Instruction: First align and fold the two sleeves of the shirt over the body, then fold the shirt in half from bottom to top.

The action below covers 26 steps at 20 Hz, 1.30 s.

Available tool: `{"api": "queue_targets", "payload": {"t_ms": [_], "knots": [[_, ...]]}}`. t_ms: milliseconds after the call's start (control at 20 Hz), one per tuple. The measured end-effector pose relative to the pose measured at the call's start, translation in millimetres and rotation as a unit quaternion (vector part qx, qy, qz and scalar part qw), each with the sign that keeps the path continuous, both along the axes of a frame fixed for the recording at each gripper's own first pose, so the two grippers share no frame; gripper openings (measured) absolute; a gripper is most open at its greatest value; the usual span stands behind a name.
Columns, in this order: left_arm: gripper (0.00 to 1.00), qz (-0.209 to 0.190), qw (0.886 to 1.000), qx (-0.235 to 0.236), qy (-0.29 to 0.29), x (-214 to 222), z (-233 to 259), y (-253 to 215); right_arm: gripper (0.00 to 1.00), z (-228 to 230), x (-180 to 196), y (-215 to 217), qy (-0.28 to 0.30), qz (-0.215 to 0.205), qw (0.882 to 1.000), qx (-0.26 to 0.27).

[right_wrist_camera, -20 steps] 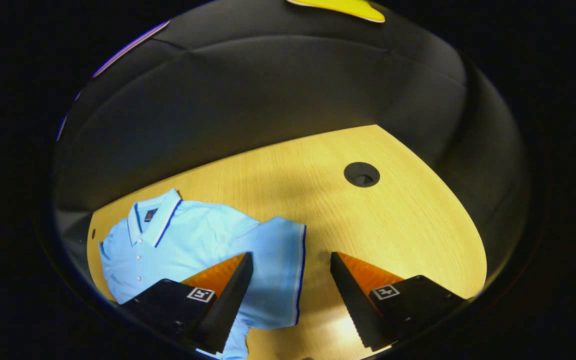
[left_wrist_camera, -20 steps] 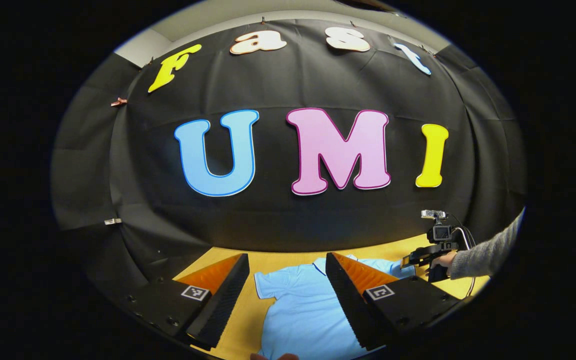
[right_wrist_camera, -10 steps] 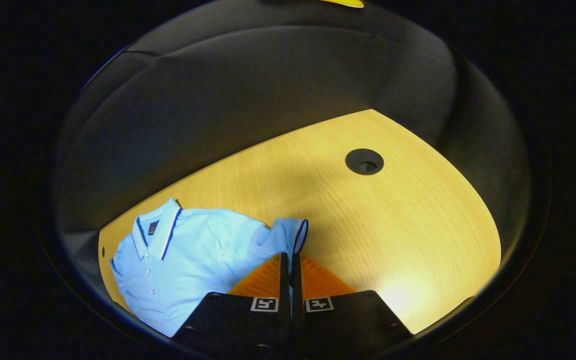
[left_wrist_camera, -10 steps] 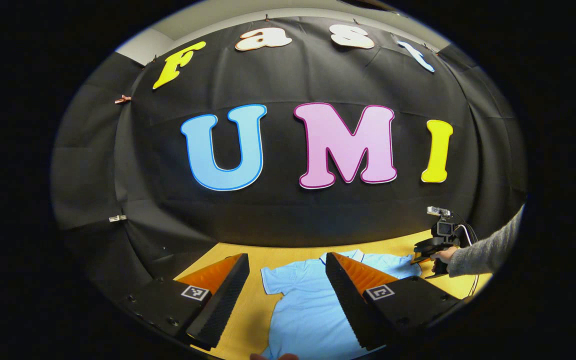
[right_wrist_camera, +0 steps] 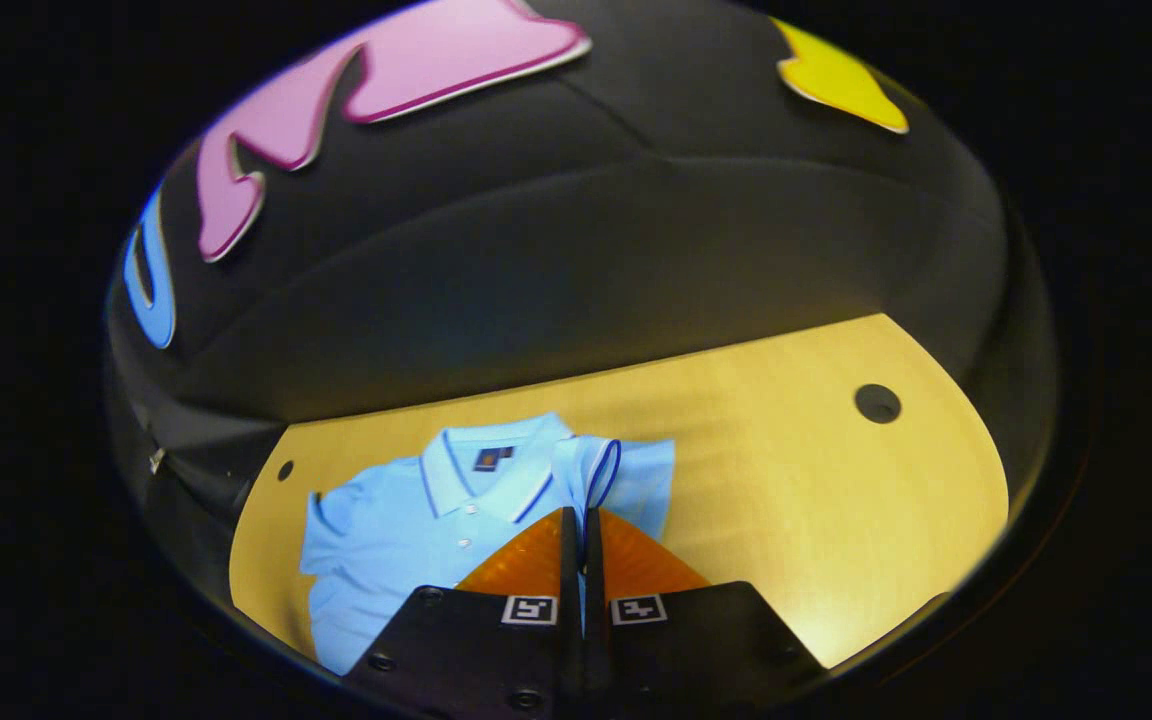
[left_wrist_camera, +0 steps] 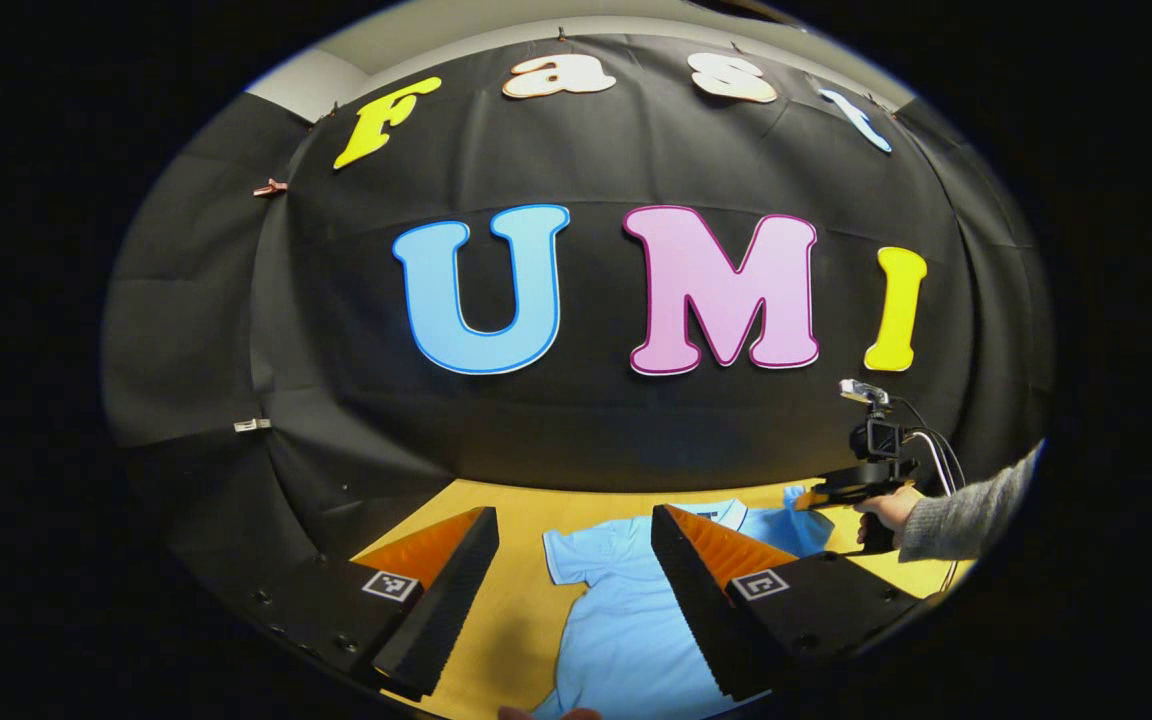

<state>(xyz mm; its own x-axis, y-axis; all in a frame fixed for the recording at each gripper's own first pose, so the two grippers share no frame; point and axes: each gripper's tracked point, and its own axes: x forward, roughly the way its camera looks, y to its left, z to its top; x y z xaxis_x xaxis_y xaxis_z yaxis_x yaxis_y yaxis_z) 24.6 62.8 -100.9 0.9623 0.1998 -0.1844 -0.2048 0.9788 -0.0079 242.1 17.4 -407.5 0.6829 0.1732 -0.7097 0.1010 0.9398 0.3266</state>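
Above the desk [right_wrist_camera: 786,480], right claw [right_wrist_camera: 582,520] pinches the sleeve [right_wrist_camera: 591,470]; shirt [right_wrist_camera: 406,520] body lies to its left. Left claw [left_wrist_camera: 574,560] spread, idle.

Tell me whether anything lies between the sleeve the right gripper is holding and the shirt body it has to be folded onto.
Nothing visible does. The right gripper is shut on the sleeve, lifted beside the collar; the shirt body lies bare on the table. The left gripper hangs open, apart from it.

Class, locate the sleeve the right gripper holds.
In the right gripper view the sleeve sits pinched in the right gripper, lifted beside the collar of the shirt.
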Motion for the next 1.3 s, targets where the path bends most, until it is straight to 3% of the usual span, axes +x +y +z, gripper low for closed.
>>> {"api": "queue_targets", "payload": {"t_ms": [200, 400, 700, 800, 850, 900, 950, 1050, 1150, 1200, 1300], "knots": [[0.98, 0.020, 1.000, -0.006, 0.002, -10, -3, 17, 0.05, -2, -16, 84, 0.005, 0.078, 0.997, 0.009], [0.98, 0.036, 0.999, -0.006, 0.008, -18, -9, 32, 0.05, -23, -29, 136, 0.025, 0.125, 0.992, 0.003], [0.98, 0.063, 0.997, -0.017, 0.029, -21, -27, 49, 0.05, -47, -41, 152, 0.053, 0.137, 0.989, -0.022], [0.98, 0.066, 0.997, -0.024, 0.031, -20, -30, 50, 0.07, -52, -47, 161, 0.065, 0.139, 0.988, -0.005], [0.98, 0.067, 0.997, -0.024, 0.031, -19, -30, 51, 0.02, -54, -49, 163, 0.071, 0.139, 0.988, 0.002], [0.98, 0.067, 0.997, -0.023, 0.031, -18, -31, 52, 0.16, -57, -51, 165, 0.074, 0.141, 0.987, 0.002], [0.98, 0.066, 0.997, -0.021, 0.031, -17, -31, 52, 0.19, -60, -53, 167, 0.077, 0.143, 0.987, 0.000], [0.98, 0.064, 0.997, -0.017, 0.034, -15, -32, 54, 0.34, -55, -54, 178, 0.070, 0.149, 0.986, 0.013], [0.98, 0.057, 0.997, -0.018, 0.039, -9, -39, 53, 0.67, -48, -55, 181, 0.058, 0.151, 0.987, 0.016], [0.98, 0.050, 0.998, -0.020, 0.043, -4, -45, 53, 0.78, -44, -53, 178, 0.046, 0.146, 0.988, 0.013], [0.98, 0.026, 0.996, -0.032, 0.076, 12, -73, 51, 0.82, -33, -52, 171, 0.018, 0.131, 0.991, 0.018]]}}
